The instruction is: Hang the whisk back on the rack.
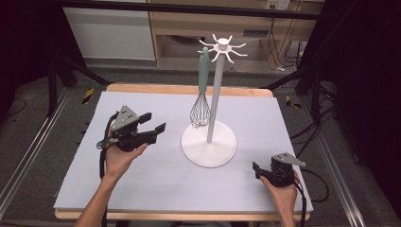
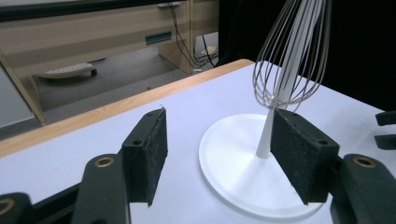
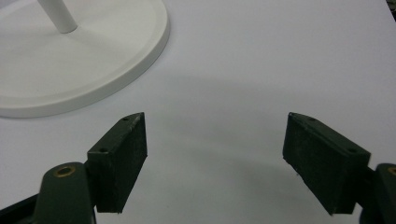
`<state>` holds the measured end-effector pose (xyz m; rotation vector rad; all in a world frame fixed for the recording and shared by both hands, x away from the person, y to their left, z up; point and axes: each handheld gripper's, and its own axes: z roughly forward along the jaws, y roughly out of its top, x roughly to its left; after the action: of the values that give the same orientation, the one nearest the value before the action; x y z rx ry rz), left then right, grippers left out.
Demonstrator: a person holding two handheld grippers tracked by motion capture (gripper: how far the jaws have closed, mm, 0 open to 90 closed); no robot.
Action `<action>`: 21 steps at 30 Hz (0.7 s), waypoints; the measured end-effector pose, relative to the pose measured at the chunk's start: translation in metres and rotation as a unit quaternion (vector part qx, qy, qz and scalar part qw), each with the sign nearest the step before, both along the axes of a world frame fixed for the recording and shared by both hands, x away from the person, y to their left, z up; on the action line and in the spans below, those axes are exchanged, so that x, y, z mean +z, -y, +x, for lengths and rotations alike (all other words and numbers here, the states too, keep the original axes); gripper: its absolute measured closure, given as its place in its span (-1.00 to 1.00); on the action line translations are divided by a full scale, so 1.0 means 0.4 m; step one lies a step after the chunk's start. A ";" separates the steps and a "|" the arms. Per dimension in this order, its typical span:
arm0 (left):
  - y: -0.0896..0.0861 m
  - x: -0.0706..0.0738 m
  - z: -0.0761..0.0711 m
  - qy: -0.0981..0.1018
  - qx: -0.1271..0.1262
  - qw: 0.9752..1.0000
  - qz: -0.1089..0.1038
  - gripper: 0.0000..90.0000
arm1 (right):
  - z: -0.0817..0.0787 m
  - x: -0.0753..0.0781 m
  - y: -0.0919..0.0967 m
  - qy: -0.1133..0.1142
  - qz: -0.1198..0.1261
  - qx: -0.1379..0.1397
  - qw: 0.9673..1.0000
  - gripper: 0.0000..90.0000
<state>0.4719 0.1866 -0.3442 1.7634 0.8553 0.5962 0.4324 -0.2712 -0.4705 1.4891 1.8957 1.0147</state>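
Where grey floor ends, white table (image 1: 142, 189), wooden edged.

Green-handled whisk (image 1: 202, 90), white stand (image 1: 210, 142), black grippers

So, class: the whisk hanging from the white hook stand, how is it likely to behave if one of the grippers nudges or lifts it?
The whisk hangs from one hook of the stand, so a nudge would probably set it swinging. Its thin wire loops look springy and may flex if squeezed. The smooth green handle could be slippery. The left gripper nearby stands open, holding nothing.
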 end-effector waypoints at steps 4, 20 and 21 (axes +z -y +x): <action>-0.026 -0.036 -0.005 -0.012 0.011 1.000 0.005 -0.20 | 0.000 -0.004 0.004 -0.003 0.005 -0.003 1.000 -0.51; -0.217 -0.221 -0.039 -0.079 0.121 0.989 0.024 -0.21 | -0.012 -0.011 0.026 -0.003 0.004 -0.007 1.000 -0.40; -0.228 -0.228 -0.042 -0.081 0.129 0.988 0.027 -0.21 | -0.012 -0.011 0.028 -0.003 0.004 -0.008 1.000 -0.38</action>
<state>0.4550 0.2777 -0.4355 1.7805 1.2021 0.6540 0.4274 -0.2822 -0.4751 1.5115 1.8832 1.0132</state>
